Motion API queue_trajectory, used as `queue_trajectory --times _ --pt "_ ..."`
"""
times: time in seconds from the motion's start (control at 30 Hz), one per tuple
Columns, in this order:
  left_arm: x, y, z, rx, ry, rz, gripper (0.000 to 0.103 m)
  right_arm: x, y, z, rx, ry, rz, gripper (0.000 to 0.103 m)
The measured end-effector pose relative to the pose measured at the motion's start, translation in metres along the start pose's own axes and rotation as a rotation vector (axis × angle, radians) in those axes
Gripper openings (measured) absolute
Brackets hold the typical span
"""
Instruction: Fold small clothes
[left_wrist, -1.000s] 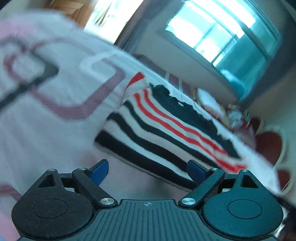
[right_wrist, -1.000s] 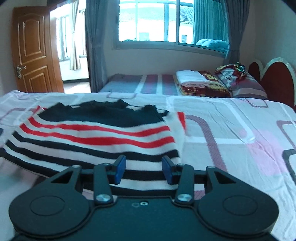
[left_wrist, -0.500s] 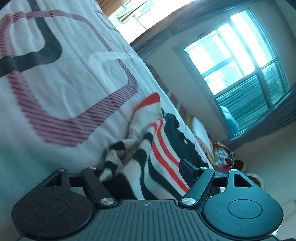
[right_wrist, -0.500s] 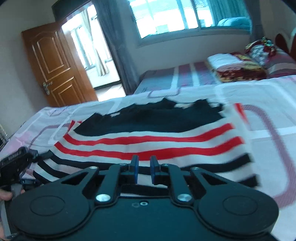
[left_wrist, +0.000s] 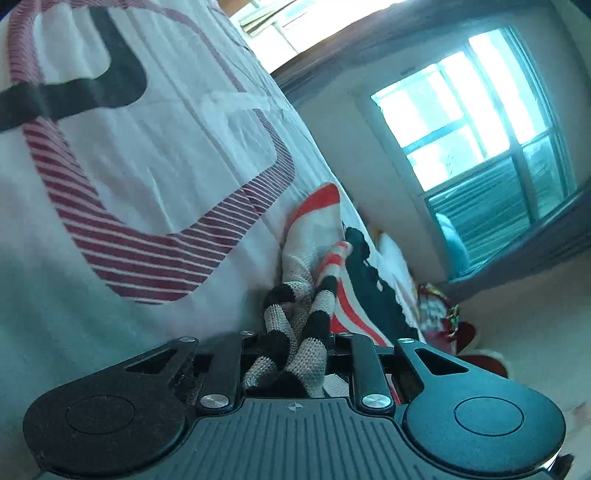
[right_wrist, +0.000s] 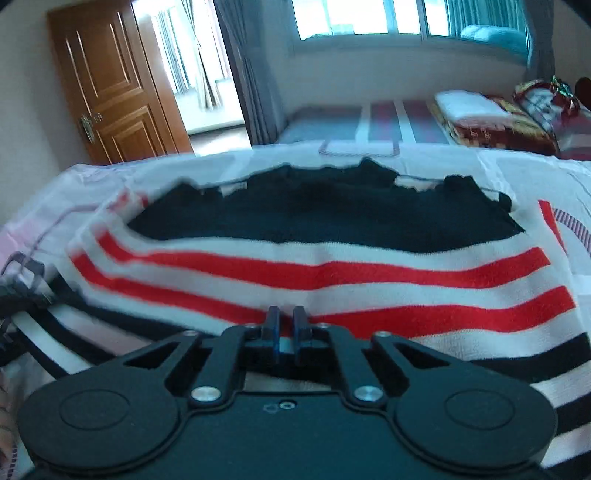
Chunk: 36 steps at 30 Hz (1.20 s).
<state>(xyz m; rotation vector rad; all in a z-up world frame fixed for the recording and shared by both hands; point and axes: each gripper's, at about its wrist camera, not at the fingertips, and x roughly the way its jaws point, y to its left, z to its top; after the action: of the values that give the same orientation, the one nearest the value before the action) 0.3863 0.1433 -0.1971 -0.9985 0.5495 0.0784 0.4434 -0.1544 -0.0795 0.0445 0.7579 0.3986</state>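
Observation:
A knitted sweater (right_wrist: 332, 266) with black, white and red stripes and a black top lies spread on the bed sheet (right_wrist: 535, 173). My right gripper (right_wrist: 286, 321) sits at its near hem, blue fingertips almost touching and pinching a thin fold of the knit. In the left wrist view the sweater's (left_wrist: 343, 295) black-and-white corner is bunched up between the fingers of my left gripper (left_wrist: 288, 343). The jaws are closing on it and the cloth hides the pads. A dark blur at the left edge of the right wrist view is probably the left gripper (right_wrist: 18, 295).
The white sheet with maroon and black loop patterns (left_wrist: 147, 166) spreads around the sweater. Beyond it stand a second bed (right_wrist: 351, 122) with folded blankets (right_wrist: 480, 114), a wooden door (right_wrist: 110, 85) at the far left and a window (left_wrist: 472, 118).
My left gripper came down onto the sweater's corner and its wide jaws closed around bunched fabric. My right gripper moved in over the hem and its fingers came together.

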Motion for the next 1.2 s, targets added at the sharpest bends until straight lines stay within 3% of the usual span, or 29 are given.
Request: queue_trajectory --times 0.1,0.27,0.47,0.57,0.67,0.77,0.83,0.9,0.93,0.97,1.0,1.03,1.1,1.2 --pt "0.003 0.000 0.005 -0.023 0.015 -0.021 0.019 -0.002 0.002 0.000 -0.014 0.005 -0.001 0.006" --pt "-0.008 -0.039 0.014 0.035 -0.005 -0.167 0.019 -0.002 0.004 -0.003 -0.024 -0.008 -0.018 0.006" --pt "-0.005 -0.143 0.010 0.249 0.058 -0.260 0.019 -0.003 -0.007 0.000 0.054 -0.014 0.017 0.006" --pt "0.006 -0.189 -0.006 0.346 0.107 -0.272 0.019 -0.021 -0.024 -0.002 0.147 -0.057 0.022 0.014" --pt "0.029 -0.226 -0.036 0.431 0.174 -0.296 0.019 -0.057 -0.058 -0.010 0.272 -0.147 -0.003 0.015" --pt "0.058 -0.253 -0.078 0.493 0.292 -0.310 0.019 -0.098 -0.100 -0.020 0.386 -0.217 -0.045 0.016" --pt "0.089 -0.258 -0.119 0.503 0.418 -0.290 0.019 -0.123 -0.128 -0.027 0.461 -0.244 -0.065 0.018" --pt "0.119 -0.257 -0.159 0.539 0.565 -0.221 0.019 -0.145 -0.150 -0.036 0.522 -0.259 -0.080 0.027" --pt "0.120 -0.258 -0.175 0.590 0.559 -0.204 0.022 -0.153 -0.160 -0.040 0.550 -0.262 -0.085 0.030" --pt "0.112 -0.261 -0.181 0.633 0.518 -0.220 0.039 -0.160 -0.169 -0.044 0.584 -0.260 -0.090 0.039" --pt "0.103 -0.265 -0.181 0.641 0.525 -0.249 0.063 -0.166 -0.176 -0.048 0.618 -0.258 -0.081 0.049" --pt "0.095 -0.269 -0.176 0.632 0.535 -0.282 0.067 -0.170 -0.182 -0.051 0.643 -0.264 -0.064 0.051" --pt "0.063 -0.270 -0.155 0.649 0.468 -0.327 0.067 -0.175 -0.186 -0.054 0.675 -0.278 -0.030 0.065" --pt "0.029 -0.251 -0.102 0.656 0.318 -0.291 0.067 -0.173 -0.185 -0.051 0.716 -0.267 0.057 0.067"
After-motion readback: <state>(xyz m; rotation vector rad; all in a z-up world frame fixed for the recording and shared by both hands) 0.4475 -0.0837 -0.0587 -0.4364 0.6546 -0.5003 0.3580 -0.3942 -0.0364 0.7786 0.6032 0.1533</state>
